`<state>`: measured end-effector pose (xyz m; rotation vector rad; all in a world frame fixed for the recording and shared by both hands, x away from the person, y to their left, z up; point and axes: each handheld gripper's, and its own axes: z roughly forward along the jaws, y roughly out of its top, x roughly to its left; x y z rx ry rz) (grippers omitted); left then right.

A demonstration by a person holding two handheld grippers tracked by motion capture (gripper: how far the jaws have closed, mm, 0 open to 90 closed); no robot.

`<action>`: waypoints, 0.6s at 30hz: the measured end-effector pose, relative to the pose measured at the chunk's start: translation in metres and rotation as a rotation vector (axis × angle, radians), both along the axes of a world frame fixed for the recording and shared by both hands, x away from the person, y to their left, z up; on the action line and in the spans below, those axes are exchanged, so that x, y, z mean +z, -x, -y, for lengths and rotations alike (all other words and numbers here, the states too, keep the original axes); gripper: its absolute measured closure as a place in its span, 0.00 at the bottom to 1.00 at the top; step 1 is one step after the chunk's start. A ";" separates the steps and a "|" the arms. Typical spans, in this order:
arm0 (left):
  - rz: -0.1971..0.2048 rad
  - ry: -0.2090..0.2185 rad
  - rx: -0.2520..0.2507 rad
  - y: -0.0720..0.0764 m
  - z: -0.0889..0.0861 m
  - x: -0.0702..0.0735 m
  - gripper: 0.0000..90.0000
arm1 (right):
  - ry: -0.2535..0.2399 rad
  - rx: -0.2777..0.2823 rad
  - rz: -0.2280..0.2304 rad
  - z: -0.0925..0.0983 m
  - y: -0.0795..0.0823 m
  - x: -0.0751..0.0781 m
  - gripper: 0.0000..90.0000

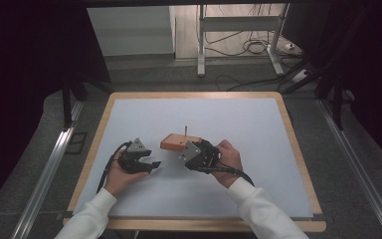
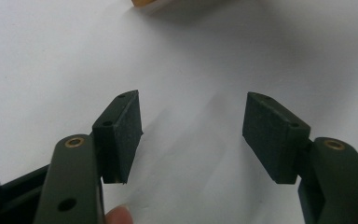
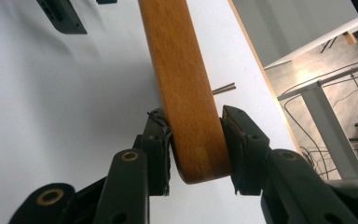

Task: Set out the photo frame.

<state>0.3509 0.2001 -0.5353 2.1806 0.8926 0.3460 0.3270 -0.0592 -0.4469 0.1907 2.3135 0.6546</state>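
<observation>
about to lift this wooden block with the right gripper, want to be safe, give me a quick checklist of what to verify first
1. Right gripper clamped on the wooden block, pads on both sides: ok.
2. Grip placement: the pads hold the block's near end, not its middle, so it may tip when raised: not ok.
3. Thin peg standing up from the block, free of the jaws: ok.
4. Left gripper open, nothing between its pads, off to the side of the block: ok.
5. Whether the block is off the white mat or resting on it: cannot tell.
</observation>
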 end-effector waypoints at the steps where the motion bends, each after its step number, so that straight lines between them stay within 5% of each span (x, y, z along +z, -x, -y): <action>1: -0.001 -0.001 0.000 0.000 0.000 0.000 0.41 | -0.004 0.002 -0.002 0.000 -0.001 0.001 0.72; 10: -0.005 0.005 0.004 -0.001 -0.001 -0.002 0.41 | -0.020 0.048 -0.033 0.006 0.005 0.016 0.76; 18: -0.008 0.003 0.002 -0.001 0.000 -0.002 0.41 | -0.058 0.090 -0.112 0.020 0.022 0.033 0.77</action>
